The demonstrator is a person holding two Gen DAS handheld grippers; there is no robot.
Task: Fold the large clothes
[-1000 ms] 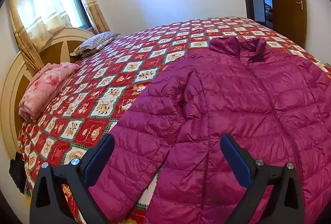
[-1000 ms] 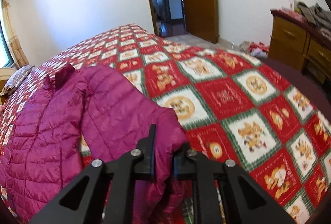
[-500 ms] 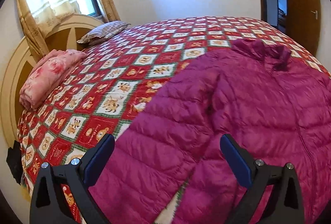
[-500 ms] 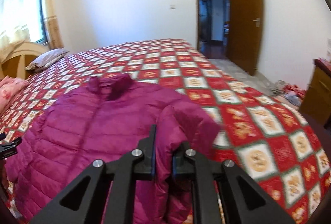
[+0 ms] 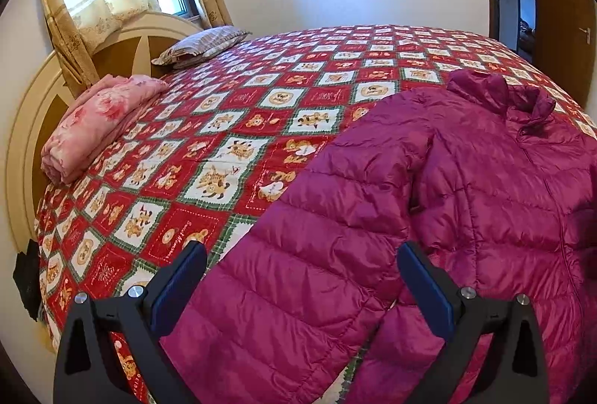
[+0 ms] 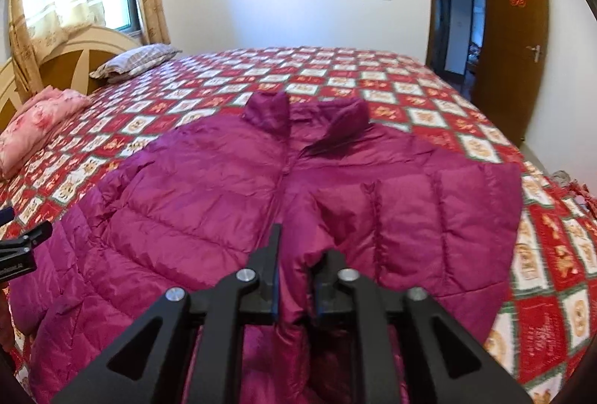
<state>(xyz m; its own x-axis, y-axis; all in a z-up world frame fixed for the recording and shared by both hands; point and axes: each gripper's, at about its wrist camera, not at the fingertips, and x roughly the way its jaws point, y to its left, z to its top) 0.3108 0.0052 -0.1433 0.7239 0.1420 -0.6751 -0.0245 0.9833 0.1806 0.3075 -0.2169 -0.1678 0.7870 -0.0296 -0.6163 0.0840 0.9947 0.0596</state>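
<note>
A wide bed (image 6: 429, 75) under a red patchwork quilt fills both views, with a grey pillow (image 5: 203, 44) and a rolled pink blanket (image 5: 99, 122) near the headboard. On it lies the magenta puffer jacket (image 6: 209, 187), front up, collar toward the far side and zipped down the middle.

The step in hand looks like the first sleeve fold: the jacket's right-hand sleeve (image 6: 440, 213) is drawn across the front panel, bent over at the shoulder, while the other sleeve (image 5: 298, 277) lies stretched along the jacket's side. Judging by this, the next move calls for laying the carried sleeve flat across the chest and letting it go without the slippery, puffy fabric springing back, then taking the second sleeve the same way.

The right gripper (image 6: 294, 277) has its jaws nearly closed, pinching the cuff end of the folded sleeve between them. The left gripper (image 5: 302, 288) has its jaws spread wide, holding nothing; they straddle the outstretched sleeve, though whether they touch it cannot be told.
</note>
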